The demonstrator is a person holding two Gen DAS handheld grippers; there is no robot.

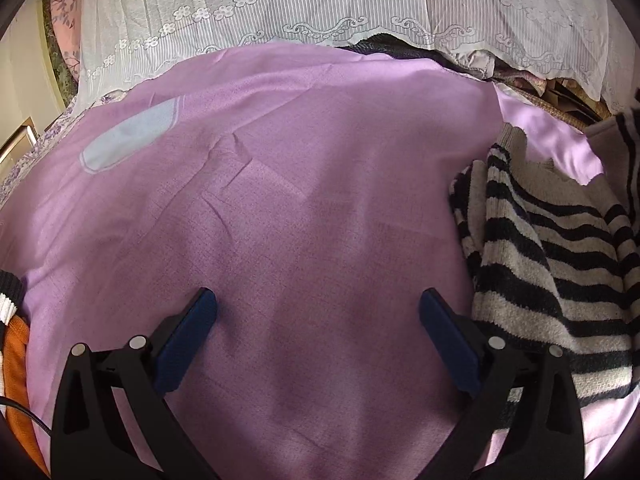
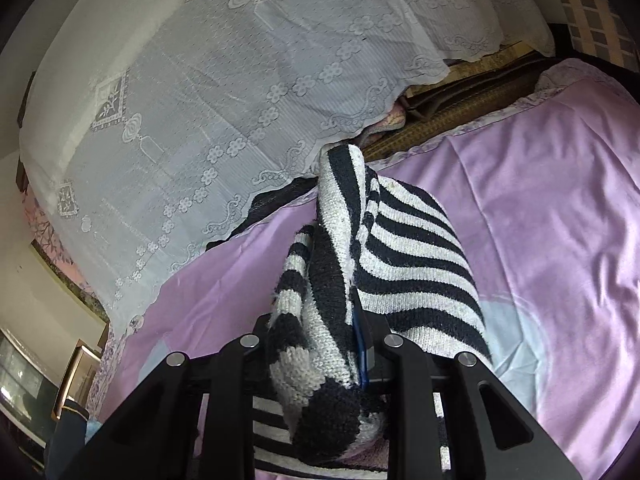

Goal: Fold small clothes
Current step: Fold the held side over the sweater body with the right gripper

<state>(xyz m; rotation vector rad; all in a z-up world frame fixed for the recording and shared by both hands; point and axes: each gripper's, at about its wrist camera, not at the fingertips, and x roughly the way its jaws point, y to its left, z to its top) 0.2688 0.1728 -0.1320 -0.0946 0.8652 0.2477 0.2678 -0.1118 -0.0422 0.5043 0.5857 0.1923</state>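
Fingers of the right gripper are clamped on a bunched fold of the black-and-white striped knit sweater, lifting it above the lilac satin bedsheet. Left gripper fingers stand wide apart, holding nothing, over the sheet, the sweater just beside them. White lace cloth lies beyond.

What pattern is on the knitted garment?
Black and off-white horizontal stripes on the knitted garment, clearest in the right wrist view.
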